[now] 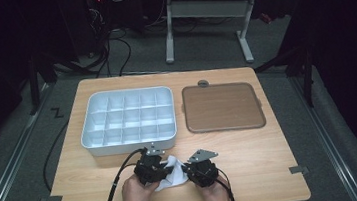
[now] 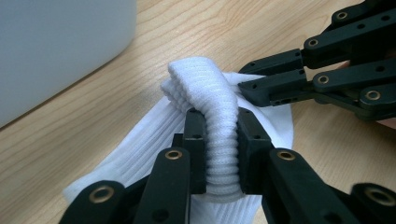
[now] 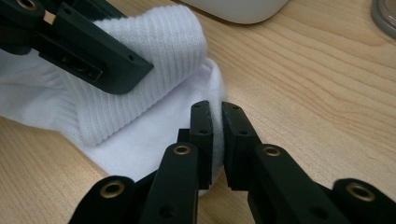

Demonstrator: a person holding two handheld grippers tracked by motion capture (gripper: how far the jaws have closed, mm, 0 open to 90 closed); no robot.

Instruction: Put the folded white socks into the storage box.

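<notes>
**White ribbed sock pinched at the near edge**

Both hands are working at the near bench edge. Left gripper point(image 2: 215, 140) is clenching the sock's point(image 1: 172, 177) thick ribbed cuff, while right gripper point(image 3: 217, 135) is pinching its thin smooth edge; the sock is lying crumpled between them.

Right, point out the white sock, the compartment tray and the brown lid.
white sock point(image 2: 205, 88): left gripper view, on the ribbed cuff above the fingers.
compartment tray point(image 1: 102, 149): high view, on its near outer wall.
brown lid point(image 1: 221, 107): high view, on the middle of its flat top.
</notes>
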